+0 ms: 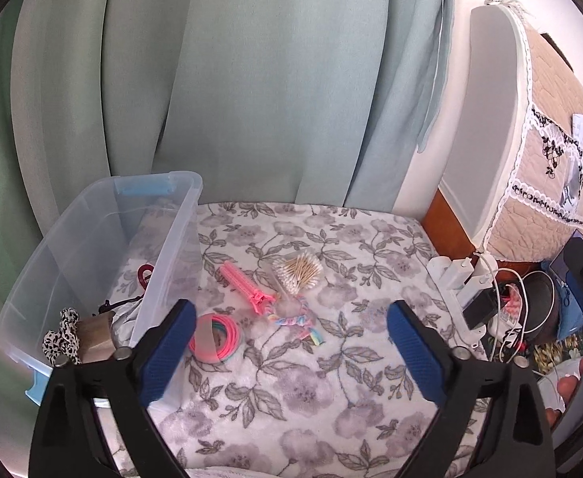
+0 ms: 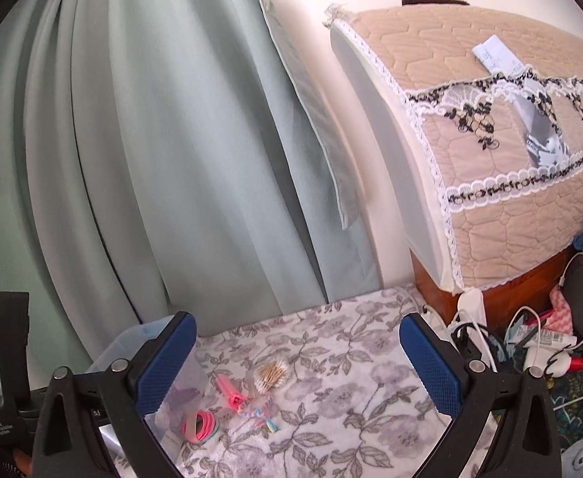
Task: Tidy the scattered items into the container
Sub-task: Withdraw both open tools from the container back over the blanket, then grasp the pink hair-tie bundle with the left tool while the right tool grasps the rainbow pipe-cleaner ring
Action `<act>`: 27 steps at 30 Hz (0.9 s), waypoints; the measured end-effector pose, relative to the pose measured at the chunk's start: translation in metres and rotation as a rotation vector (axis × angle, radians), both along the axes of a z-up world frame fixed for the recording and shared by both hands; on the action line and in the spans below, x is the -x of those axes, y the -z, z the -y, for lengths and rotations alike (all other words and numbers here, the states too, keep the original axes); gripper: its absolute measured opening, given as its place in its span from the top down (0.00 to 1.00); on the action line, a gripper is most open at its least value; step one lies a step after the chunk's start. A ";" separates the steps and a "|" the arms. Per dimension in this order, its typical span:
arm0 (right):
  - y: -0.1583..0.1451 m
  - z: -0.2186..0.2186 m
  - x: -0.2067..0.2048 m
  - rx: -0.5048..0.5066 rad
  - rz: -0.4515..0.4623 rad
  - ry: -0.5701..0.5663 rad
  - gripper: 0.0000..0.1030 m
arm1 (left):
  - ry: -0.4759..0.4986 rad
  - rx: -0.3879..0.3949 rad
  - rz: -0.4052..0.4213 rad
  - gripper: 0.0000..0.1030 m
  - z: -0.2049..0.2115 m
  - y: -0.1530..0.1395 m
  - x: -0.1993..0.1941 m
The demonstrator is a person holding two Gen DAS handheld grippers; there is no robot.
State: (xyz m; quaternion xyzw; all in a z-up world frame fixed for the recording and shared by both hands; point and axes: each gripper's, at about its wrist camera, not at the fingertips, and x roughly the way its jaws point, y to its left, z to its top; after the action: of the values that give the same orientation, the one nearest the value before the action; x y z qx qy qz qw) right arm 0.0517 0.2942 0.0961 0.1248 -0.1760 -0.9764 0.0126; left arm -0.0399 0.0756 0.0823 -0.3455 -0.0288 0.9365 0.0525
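Note:
A clear plastic bin [image 1: 171,235] stands at the left on the floral blanket [image 1: 311,378]; it holds a black-and-white scrunchie [image 1: 62,334], a tan block and a red clip. On the blanket lie pink hair ties [image 1: 217,338], a pink hair clip [image 1: 245,286], a bundle of cotton swabs [image 1: 299,271] and a rainbow braided tie [image 1: 299,322]. My left gripper [image 1: 291,338] is open and empty, just before these items. My right gripper [image 2: 297,362] is open and empty, higher and farther back; the hair ties [image 2: 199,426], clip [image 2: 231,392], swabs [image 2: 271,374] and bin [image 2: 148,338] show below it.
Pale green curtains [image 1: 211,79] hang behind the blanket. At the right stands a quilted, lace-trimmed covered appliance [image 2: 490,159] on a wooden stand, with a power strip [image 1: 458,279], cables and clutter [image 2: 550,346] beside the blanket's edge.

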 end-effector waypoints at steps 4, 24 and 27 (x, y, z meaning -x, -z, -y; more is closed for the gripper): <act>0.004 0.004 0.002 -0.039 -0.031 0.039 0.00 | -0.050 -0.012 -0.004 0.00 0.005 0.011 0.002; 0.095 0.044 0.069 -0.071 0.292 -0.226 0.00 | -0.120 0.048 0.222 0.00 0.001 0.106 0.031; 0.107 0.049 0.076 -0.092 0.343 -0.251 0.00 | -0.144 0.071 0.235 0.00 0.000 0.115 0.037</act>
State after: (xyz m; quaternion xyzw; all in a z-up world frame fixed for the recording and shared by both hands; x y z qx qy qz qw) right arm -0.0244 0.2449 -0.0112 0.3103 -0.1138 -0.9387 0.0983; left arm -0.0773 0.0757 -0.0328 -0.4517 -0.0263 0.8913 -0.0308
